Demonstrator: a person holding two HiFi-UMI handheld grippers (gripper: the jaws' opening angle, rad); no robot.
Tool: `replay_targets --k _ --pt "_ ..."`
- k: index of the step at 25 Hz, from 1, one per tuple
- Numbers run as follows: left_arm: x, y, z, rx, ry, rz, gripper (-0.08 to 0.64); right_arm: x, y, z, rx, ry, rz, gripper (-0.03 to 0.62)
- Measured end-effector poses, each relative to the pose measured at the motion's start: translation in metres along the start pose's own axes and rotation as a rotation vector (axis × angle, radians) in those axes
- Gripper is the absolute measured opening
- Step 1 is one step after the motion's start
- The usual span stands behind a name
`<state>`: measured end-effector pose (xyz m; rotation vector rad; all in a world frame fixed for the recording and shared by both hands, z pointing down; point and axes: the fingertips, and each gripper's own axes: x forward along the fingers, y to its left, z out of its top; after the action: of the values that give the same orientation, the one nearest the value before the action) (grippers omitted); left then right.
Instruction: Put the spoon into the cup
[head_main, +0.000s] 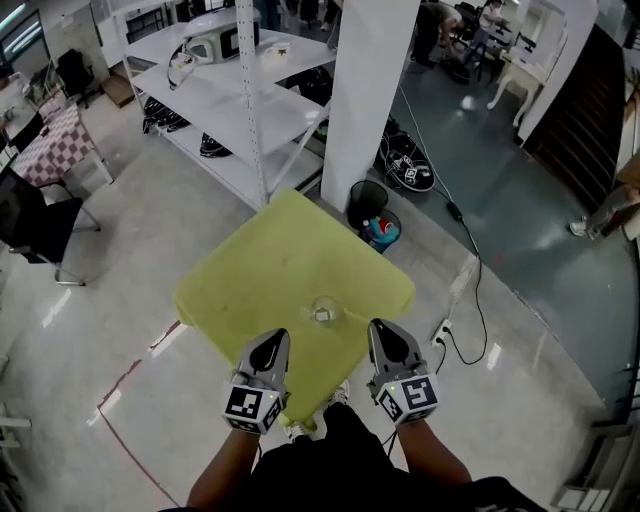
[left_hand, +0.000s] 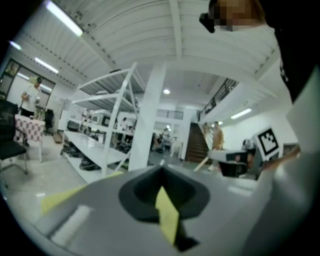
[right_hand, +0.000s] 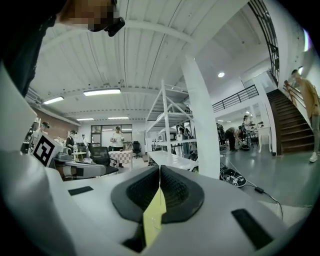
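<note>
A clear glass cup (head_main: 322, 310) stands near the front of the yellow-green table (head_main: 290, 250). A small pale thing lies inside it; I cannot tell whether it is the spoon. My left gripper (head_main: 274, 337) hovers over the table's near edge, just left of the cup and apart from it. My right gripper (head_main: 381, 327) is just right of the cup, also apart. Both are shut and hold nothing. In the left gripper view the left gripper (left_hand: 161, 170) has its dark pads together; so has the right gripper (right_hand: 160, 170) in its own view. Neither gripper view shows the cup.
A white pillar (head_main: 370, 90) rises behind the table, with white shelving (head_main: 240, 100) to its left. A black bin (head_main: 368, 200) and a blue-and-red thing (head_main: 383, 232) sit at the table's far right corner. A power strip (head_main: 443, 330) and cables lie on the floor at right.
</note>
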<state>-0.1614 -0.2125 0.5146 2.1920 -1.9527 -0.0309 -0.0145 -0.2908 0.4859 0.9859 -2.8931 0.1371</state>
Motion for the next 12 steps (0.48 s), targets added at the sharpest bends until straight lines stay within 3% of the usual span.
replay_targets --k 6,9,12 --pt "0.017 0.008 -0.012 0.002 0.015 0.029 0.008 0.02 -0.004 -0.022 0.01 0.055 0.038 0.011" --pt "0.024 0.011 -0.029 0.05 0.076 0.043 0.008 0.029 -0.011 -0.038 0.014 0.088 0.051 0.011" --pt "0.033 0.012 -0.037 0.045 0.102 0.047 0.008 0.039 -0.015 -0.052 0.019 0.116 0.074 0.011"
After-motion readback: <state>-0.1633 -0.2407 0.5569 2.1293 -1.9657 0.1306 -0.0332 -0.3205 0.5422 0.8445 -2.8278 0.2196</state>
